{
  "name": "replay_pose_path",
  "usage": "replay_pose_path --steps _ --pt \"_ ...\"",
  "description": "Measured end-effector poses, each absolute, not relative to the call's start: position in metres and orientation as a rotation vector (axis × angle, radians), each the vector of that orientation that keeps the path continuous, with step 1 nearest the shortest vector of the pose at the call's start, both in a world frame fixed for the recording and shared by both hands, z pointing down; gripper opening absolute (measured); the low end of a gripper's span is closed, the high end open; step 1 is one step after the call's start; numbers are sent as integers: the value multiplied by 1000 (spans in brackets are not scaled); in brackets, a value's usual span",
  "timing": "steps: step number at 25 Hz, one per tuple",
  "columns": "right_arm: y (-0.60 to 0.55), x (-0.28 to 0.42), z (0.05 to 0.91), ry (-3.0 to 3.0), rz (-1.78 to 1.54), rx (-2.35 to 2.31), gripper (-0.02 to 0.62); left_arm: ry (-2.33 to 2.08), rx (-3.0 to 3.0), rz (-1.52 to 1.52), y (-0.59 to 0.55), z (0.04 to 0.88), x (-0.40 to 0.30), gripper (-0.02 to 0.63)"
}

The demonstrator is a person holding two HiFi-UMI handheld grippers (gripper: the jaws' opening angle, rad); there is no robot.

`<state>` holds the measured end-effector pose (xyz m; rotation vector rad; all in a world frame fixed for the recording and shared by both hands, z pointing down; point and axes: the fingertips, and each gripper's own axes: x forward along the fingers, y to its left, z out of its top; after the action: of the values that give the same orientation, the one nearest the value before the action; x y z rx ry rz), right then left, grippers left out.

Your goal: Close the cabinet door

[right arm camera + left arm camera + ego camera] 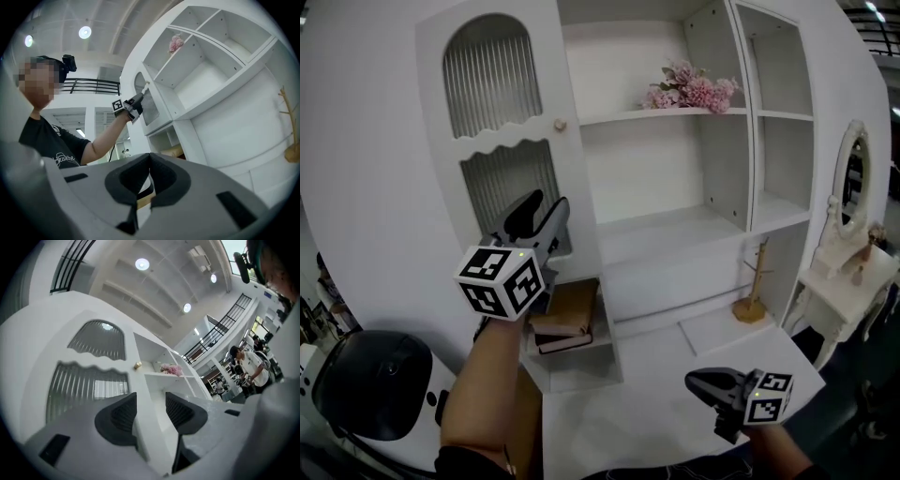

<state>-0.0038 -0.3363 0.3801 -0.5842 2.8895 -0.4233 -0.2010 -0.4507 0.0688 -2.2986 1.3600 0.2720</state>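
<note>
While the right gripper hangs low, jaws together and empty, the left gripper holds its parted jaws astride the free edge of the cabinet door, under the knob — likely to swing it shut.

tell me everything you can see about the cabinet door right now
The cabinet door is white and matte-looking, with an arched ribbed pane above a scalloped rail and a second ribbed pane below. A small round brass-coloured knob sits near its right edge. It stands upright on the cabinet's left section, swung out from the front, not shut. Its free edge runs between the left gripper's open jaws; whether a pad touches it is unclear.
</note>
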Motion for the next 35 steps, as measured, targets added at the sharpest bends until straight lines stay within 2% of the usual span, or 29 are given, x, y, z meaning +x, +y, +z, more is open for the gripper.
replay_pose_path --steps 3,13,17,22,35 --pt "-316 -23 379 2917 -408 -554 8 1336 -2439 311 -419 118 -200 179" --pt "-234 -73 392 2955 -466 -459 8 1134 -2958 173 -254 314 -166 172" --pt "-203 -85 400 2929 -500 -446 6 1116 -3076 189 -195 367 -161 86" --pt "-172 -98 411 2918 -531 -446 8 1102 -3171 266 -154 397 -163 5" --pt "-151 -104 421 2927 -514 -520 6 1062 -3179 253 -129 406 -161 5"
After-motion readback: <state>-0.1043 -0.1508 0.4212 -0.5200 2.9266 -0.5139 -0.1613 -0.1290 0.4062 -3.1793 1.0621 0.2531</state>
